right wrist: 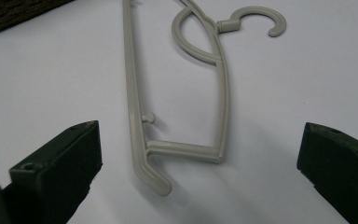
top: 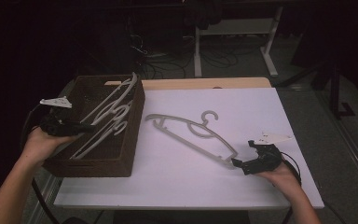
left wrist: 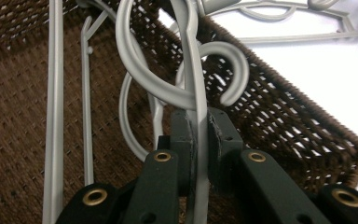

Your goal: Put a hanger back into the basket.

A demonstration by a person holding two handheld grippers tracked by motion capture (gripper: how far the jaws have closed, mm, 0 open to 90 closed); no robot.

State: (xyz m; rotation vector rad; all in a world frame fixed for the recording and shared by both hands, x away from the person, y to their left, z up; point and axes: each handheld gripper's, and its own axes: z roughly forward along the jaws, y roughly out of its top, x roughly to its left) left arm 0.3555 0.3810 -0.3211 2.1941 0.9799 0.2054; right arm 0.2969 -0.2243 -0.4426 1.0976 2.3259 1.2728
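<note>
A brown wicker basket (top: 133,140) stands at the table's left with several grey plastic hangers in it. My left gripper (top: 91,127) reaches into it from the left and is shut on the thin bar of one hanger (left wrist: 196,84), just below its hook (left wrist: 235,70). Another grey hanger (top: 191,133) lies flat on the white table (top: 242,112). My right gripper (top: 237,163) rests at that hanger's near end, open. In the right gripper view the hanger's end (right wrist: 154,175) lies between the wide-apart jaws without touching either.
The basket's woven wall (left wrist: 284,116) rises right of the held hanger, with the table hanger (left wrist: 298,35) beyond it. Other hangers (top: 109,105) lean on the basket's far rim. A wooden strip (top: 205,83) runs along the table's back edge.
</note>
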